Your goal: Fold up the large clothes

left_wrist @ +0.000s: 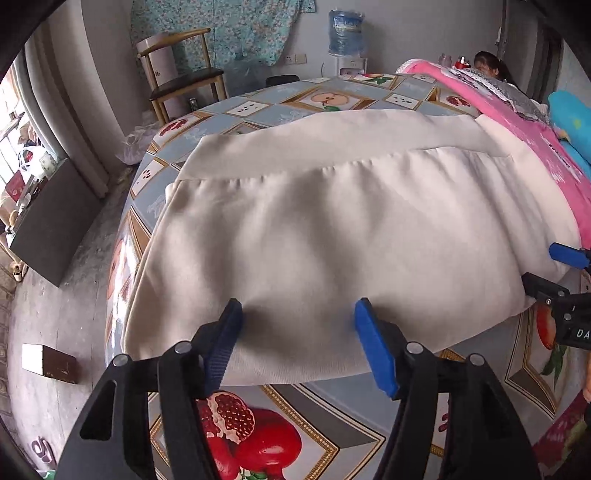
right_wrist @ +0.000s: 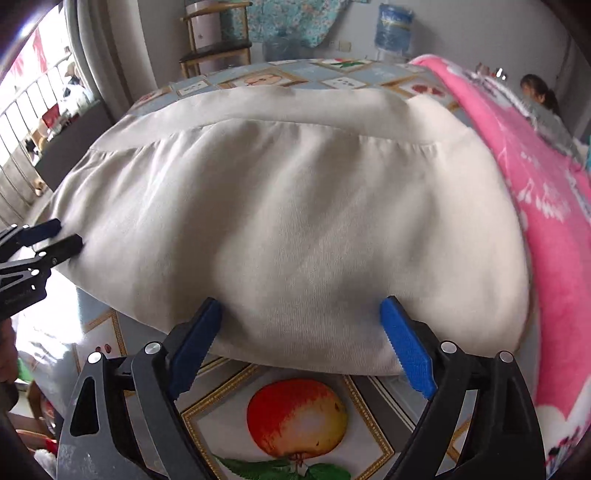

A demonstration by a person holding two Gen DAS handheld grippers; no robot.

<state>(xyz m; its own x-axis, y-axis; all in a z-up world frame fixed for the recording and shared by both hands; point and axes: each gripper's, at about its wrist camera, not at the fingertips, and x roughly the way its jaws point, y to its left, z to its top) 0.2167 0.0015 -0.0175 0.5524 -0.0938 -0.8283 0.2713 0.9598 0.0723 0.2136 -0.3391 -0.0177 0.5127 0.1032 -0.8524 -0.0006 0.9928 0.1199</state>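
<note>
Garment (left_wrist: pixel 332 229) spread flat on table (left_wrist: pixel 325 413), near edge folded toward the cameras, banded hem on the far side. Left gripper (left_wrist: pixel 297 314) at the near fold, jaws apart, fingertips against the cloth; right gripper (right_wrist: pixel 301 310) likewise at the same fold, further right. Blanket (right_wrist: pixel 546 236) along the garment's right edge, on the table. Chair (left_wrist: pixel 184 77) behind the table, far left. Water bottle (left_wrist: pixel 345 31) behind the table, further right. Person (left_wrist: pixel 491 66) beyond the blanket.
</note>
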